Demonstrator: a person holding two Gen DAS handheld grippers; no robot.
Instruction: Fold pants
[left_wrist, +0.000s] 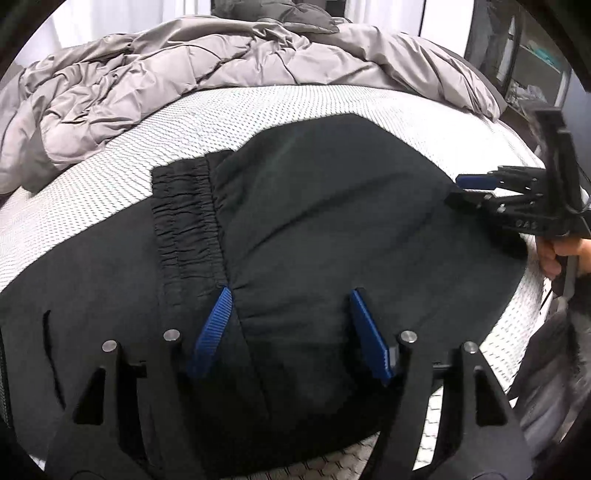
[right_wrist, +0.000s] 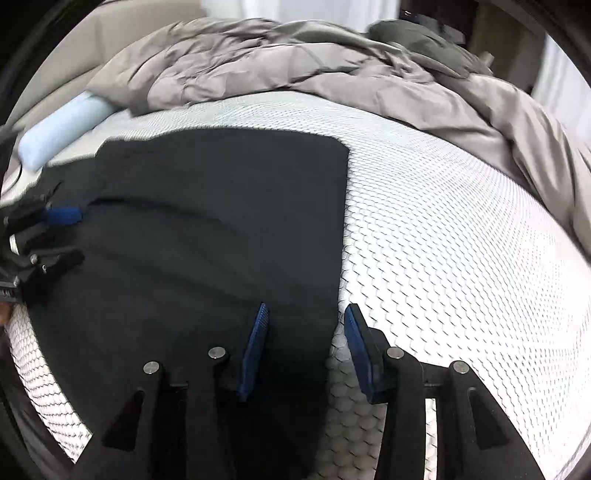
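Black pants (left_wrist: 314, 206) lie folded on a white honeycomb-patterned mattress (left_wrist: 110, 184), with the elastic waistband (left_wrist: 184, 214) showing at the left of the fold. My left gripper (left_wrist: 290, 293) hovers over the near part of the pants, its blue pads (left_wrist: 210, 332) spread wide and pressing on nothing. In the right wrist view the pants (right_wrist: 203, 229) fill the left half. My right gripper (right_wrist: 306, 308) stands open astride their right edge, one pad over cloth and one over mattress. Each gripper also shows in the other's view: the right gripper (left_wrist: 461, 192), the left gripper (right_wrist: 62, 238).
A rumpled grey comforter (left_wrist: 184, 66) is heaped along the far side of the bed (right_wrist: 295, 62). A light blue roll (right_wrist: 59, 129) lies at the far left of the mattress. Dark shelving (left_wrist: 535, 66) stands beyond the bed. A hand (left_wrist: 554, 254) holds the right gripper.
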